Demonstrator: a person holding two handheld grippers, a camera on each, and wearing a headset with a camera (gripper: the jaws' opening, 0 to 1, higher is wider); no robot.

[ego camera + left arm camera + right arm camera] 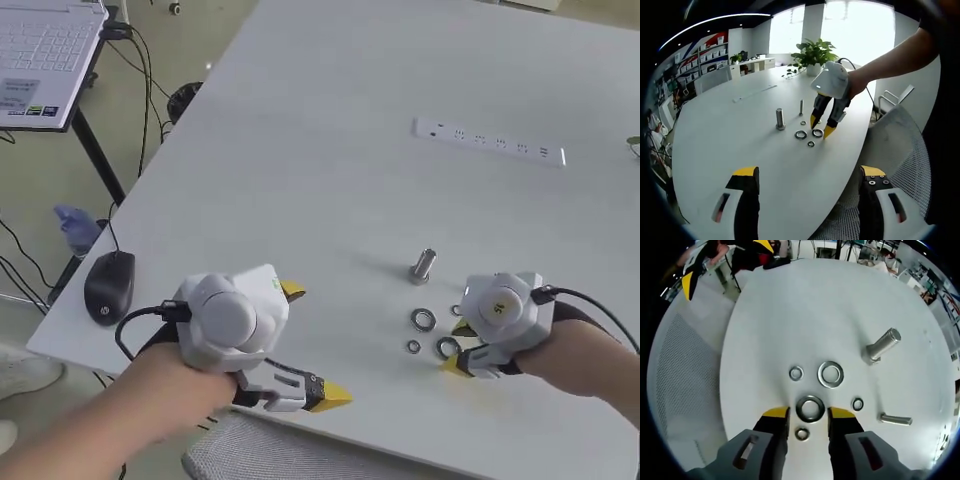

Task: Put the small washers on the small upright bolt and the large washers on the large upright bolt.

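My left gripper hangs over the near edge of the table. Its jaws are spread wide with nothing between them. The washers lie well apart from it, off to its right.

Further right stands the big bolt, upright on its head, silver and threaded. The washers lie flat on the table just on my side of it, all bright steel rings.

In the right gripper view I count five, taken from the left. A small washer lies ahead of the left jaw, with a big washer just beside it. My right gripper sits over the second big washer, one yellow tip on each side. Its jaws are set narrow, only a little wider than the ring, and are not gripping it. A second small washer lies further back between the same jaws. A third small washer lies just off the right jaw.

The small bolt is thin and stands upright beyond the big bolt in the left gripper view. The right gripper view's fisheye bends it sideways near the edge.

I cannot tell whether the right tips touch the table. In the head view the small washers are mere specks.
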